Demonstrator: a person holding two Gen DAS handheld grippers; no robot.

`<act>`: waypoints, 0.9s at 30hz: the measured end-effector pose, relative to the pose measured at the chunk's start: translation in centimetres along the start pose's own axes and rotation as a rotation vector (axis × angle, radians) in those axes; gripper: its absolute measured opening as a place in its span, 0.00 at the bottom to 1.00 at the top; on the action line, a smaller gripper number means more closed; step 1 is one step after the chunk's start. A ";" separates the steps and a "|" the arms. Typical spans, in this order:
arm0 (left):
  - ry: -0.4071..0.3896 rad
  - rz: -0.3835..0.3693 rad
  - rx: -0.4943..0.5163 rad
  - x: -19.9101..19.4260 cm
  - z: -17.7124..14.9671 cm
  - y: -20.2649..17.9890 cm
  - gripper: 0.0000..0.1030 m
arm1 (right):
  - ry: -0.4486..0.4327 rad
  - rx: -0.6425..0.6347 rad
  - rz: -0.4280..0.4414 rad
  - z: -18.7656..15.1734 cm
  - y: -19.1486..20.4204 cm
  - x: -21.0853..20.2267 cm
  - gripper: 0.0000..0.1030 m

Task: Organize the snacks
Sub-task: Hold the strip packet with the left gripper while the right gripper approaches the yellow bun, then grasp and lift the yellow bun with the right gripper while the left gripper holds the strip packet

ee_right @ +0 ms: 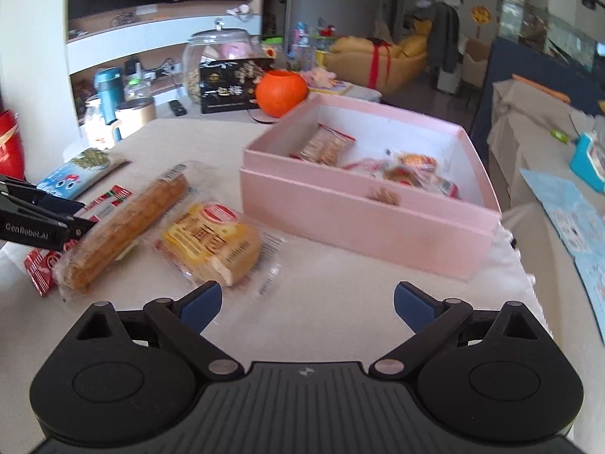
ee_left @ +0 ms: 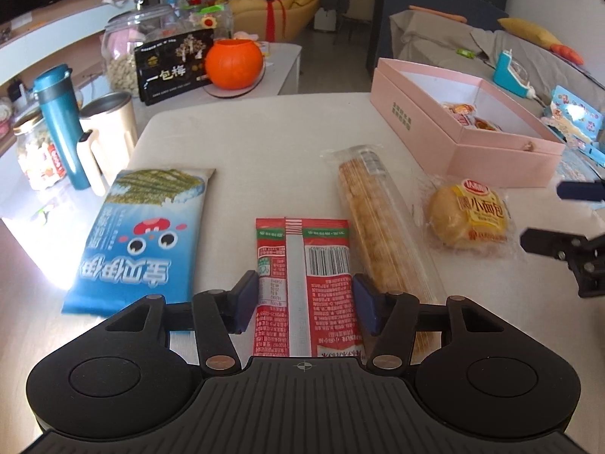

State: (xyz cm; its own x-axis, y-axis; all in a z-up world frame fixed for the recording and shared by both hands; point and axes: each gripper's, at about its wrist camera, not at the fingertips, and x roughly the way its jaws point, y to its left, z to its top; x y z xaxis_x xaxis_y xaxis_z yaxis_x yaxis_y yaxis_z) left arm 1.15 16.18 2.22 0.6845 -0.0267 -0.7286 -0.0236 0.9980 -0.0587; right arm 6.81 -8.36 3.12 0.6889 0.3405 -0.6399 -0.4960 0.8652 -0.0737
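My left gripper (ee_left: 305, 299) is open, its blue pads on either side of a red snack packet (ee_left: 302, 276) lying flat on the white table (ee_left: 245, 140). A blue seaweed packet (ee_left: 140, 234) lies to its left, a long biscuit stick pack (ee_left: 382, 223) and a small bread bun (ee_left: 469, 215) to its right. My right gripper (ee_right: 307, 304) is open and empty above bare table, just right of the bun (ee_right: 215, 242). The open pink box (ee_right: 363, 223) holds several small snacks (ee_right: 412, 170).
Behind the table stand a teal bottle (ee_left: 60, 125), a cream mug (ee_left: 109, 128), glass jars (ee_left: 128, 53), a black packet (ee_left: 174, 68) and an orange pumpkin bowl (ee_left: 234, 62). A blue printed sheet (ee_right: 571, 223) lies right of the box. The left gripper shows in the right wrist view (ee_right: 41, 219).
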 end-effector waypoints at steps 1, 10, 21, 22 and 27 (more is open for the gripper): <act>0.001 -0.002 -0.014 -0.5 -0.4 0.1 0.57 | -0.011 -0.035 0.018 0.7 0.5 0.0 0.96; 0.050 -0.035 -0.004 -3.3 -2.8 -0.7 0.57 | 0.065 -0.178 0.185 5.9 4.7 5.5 0.89; 0.090 -0.202 0.060 -3.8 -3.7 -4.4 0.56 | 0.148 -0.079 0.169 2.0 0.9 1.3 0.67; 0.090 -0.212 0.066 -3.6 -3.6 -4.8 0.56 | 0.154 -0.068 0.165 1.7 0.3 0.9 0.67; 0.085 -0.248 0.067 -2.5 -2.9 -6.5 0.54 | 0.197 -0.033 0.159 0.2 -2.1 -0.5 0.73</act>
State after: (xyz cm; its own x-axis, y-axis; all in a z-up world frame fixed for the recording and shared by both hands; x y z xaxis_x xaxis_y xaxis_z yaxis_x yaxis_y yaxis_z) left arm -2.46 9.57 2.43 0.5999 -0.2727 -0.7522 0.1875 0.9619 -0.1992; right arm 7.65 -10.26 3.73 0.4858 0.3905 -0.7820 -0.6095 0.7926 0.0171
